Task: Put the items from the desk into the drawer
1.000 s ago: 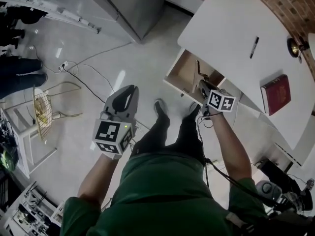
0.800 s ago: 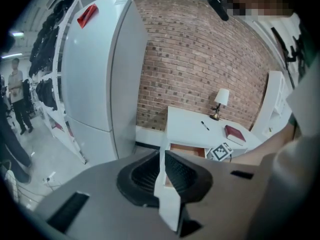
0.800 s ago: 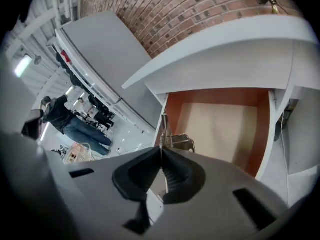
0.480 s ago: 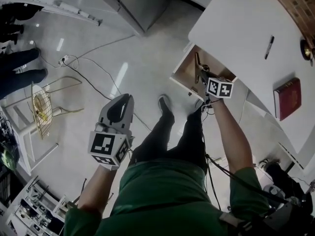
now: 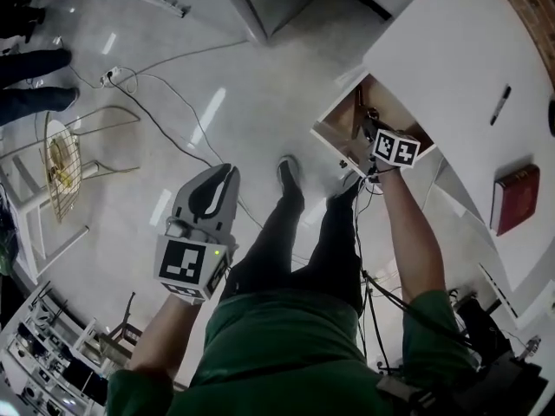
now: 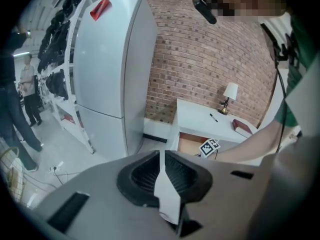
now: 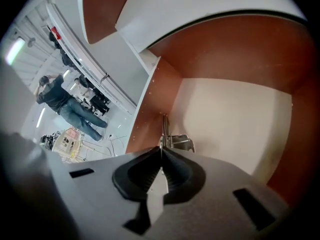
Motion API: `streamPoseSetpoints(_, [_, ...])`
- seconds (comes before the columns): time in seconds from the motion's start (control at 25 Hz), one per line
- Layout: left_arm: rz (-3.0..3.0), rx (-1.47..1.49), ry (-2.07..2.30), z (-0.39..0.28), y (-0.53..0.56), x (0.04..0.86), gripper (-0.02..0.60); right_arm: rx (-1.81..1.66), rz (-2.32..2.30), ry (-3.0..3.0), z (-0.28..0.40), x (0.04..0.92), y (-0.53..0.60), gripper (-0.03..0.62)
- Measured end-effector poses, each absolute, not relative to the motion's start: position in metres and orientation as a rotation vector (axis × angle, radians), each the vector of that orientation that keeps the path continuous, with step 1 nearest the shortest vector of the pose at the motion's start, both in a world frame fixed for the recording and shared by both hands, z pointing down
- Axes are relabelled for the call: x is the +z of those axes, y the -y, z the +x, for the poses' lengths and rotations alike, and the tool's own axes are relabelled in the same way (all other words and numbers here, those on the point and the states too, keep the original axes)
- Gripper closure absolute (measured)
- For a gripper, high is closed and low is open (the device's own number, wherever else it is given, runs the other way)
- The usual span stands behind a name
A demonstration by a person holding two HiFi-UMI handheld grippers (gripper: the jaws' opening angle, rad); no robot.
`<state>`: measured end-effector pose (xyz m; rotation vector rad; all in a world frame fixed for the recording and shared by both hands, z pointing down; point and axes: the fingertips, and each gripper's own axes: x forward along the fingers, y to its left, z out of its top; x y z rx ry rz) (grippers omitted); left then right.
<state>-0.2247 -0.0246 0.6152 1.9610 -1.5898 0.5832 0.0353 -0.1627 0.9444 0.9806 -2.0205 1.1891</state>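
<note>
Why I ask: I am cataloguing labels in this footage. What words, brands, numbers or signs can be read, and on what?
Nothing can be read in any view.
Red book: no legible title.
Red sticker on the refrigerator: too blurred to read.
Pen: too small to read.
Left marker cube and right marker cube: black-and-white squares only, no letters.
Metal item in the right tongs: no marking visible.

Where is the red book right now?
In the head view the red book lies on the white desk at the far right, below the black pen, not in the open drawer.
</note>
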Motion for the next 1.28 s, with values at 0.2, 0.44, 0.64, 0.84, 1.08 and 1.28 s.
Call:
streamPoseSetpoints(0.2, [1.911, 0.553, 1.609, -0.241, 0.013, 0.629, 0.551, 1.225, 1.001, 2.012, 0.028, 0.96, 0.165, 0.582])
streamPoseSetpoints(0.44, [1.9, 0.557, 1.599, -0.242, 0.009, 0.637, 0.551, 1.162, 0.982, 1.967, 0.033, 0.974, 0.167, 0.582])
streamPoseSetpoints(0.64, [1.891, 0.545, 1.591, -0.237, 0.01, 0.645, 0.551, 1.15, 0.981, 1.956, 0.035, 0.982, 0.165, 0.579])
streamPoseSetpoints(0.84, [1.871, 0.511, 1.585, -0.228, 0.008, 0.648, 0.551, 1.107, 0.961, 1.943, 0.035, 0.983, 0.166, 0.518])
streamPoseSetpoints(1.08, [1.873, 0.496, 1.598, -0.224, 0.008, 0.642, 0.551, 1.074, 0.986, 1.921, 0.045, 0.969, 0.164, 0.474])
streamPoseSetpoints(1.28, [1.91, 0.472, 1.599, -0.212, 0.019, 0.621, 0.551, 1.002, 0.958, 1.961, 0.044, 0.928, 0.155, 0.479])
